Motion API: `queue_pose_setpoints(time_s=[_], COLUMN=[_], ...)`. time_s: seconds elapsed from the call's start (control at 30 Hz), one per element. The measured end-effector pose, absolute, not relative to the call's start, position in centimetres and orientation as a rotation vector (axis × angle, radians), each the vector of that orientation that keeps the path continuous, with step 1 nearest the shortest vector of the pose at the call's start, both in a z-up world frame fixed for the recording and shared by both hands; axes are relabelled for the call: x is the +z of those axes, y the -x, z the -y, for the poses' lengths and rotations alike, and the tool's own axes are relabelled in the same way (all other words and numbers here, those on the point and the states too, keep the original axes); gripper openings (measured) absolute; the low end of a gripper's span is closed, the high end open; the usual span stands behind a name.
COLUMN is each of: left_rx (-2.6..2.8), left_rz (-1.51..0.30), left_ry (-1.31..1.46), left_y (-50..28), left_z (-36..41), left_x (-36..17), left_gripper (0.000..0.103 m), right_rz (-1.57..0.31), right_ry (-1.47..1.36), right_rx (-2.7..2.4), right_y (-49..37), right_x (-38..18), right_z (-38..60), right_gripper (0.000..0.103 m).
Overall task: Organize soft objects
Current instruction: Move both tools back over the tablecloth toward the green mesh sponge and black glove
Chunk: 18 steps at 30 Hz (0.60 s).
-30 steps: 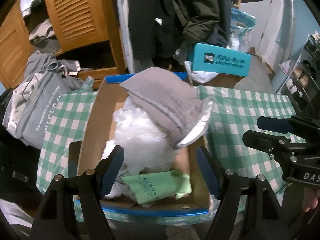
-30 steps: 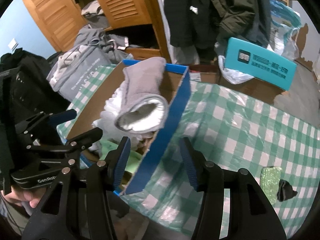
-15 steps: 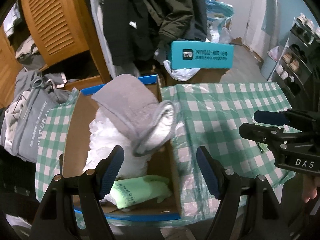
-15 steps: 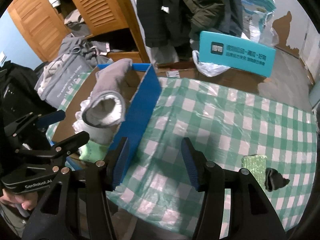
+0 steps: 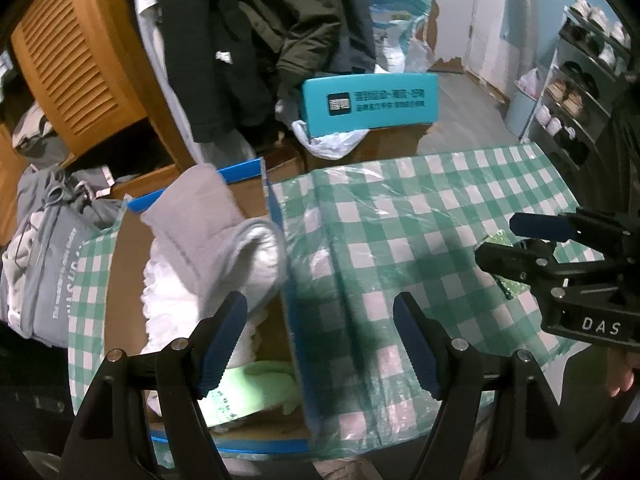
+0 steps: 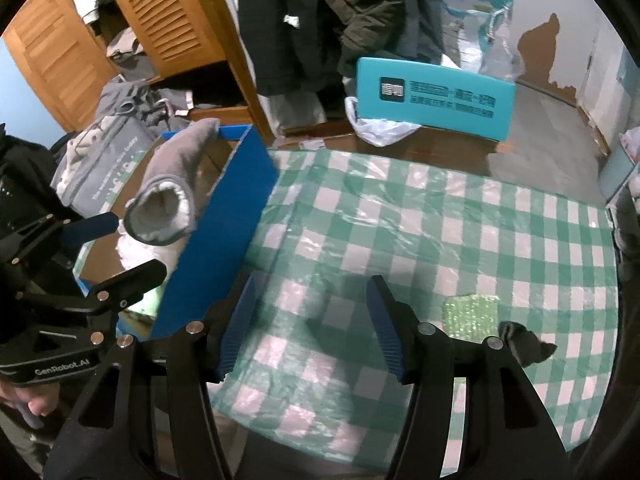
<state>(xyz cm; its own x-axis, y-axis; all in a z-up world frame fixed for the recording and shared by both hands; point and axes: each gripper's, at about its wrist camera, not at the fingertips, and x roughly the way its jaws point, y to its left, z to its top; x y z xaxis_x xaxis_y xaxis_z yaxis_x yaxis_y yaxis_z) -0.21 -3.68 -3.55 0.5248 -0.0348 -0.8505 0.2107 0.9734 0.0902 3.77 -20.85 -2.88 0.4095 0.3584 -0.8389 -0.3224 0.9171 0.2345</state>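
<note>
Both grippers empty, jaws spread

The left gripper [image 5: 320,336] has its 2 blue-padded fingers [image 5: 222,340] wide apart, gripping nothing. The right gripper [image 6: 310,326] is likewise spread and empty, level beside the left, each seen side-on from the other's camera, held by a bare hand [image 6: 24,400].

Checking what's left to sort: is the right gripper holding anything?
No, the right gripper is open and empty above the checked tablecloth.
</note>
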Motion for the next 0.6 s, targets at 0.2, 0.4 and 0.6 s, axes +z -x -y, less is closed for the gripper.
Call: queue_pose_setpoints(time_s=[0.2, 0.4, 0.6], left_rx=[-0.171, -0.194, -0.207], left_rz=[-1.026, -1.037, -1.065], left_ry=[-0.228, -0.246, -0.256], left_y=[0.1, -0.2, -1.0], left_z=[6.0, 7.8, 9.8], left_x=[-4.2, -4.6, -5.7], left_gripper=[0.077, 0.077, 0.079], right_rz=[-1.072, -1.078, -1.089], right_ry=[-0.058, -0.072, -0.082], right_rx=[0.392, 0.347, 0.287], right_y=[-3.8, -3.8, -4.0], right_x=[-3.4, -3.9, -4.8], right_z=[23.1, 25.4, 28.4], right_gripper=[0.058, 0.059, 0.059])
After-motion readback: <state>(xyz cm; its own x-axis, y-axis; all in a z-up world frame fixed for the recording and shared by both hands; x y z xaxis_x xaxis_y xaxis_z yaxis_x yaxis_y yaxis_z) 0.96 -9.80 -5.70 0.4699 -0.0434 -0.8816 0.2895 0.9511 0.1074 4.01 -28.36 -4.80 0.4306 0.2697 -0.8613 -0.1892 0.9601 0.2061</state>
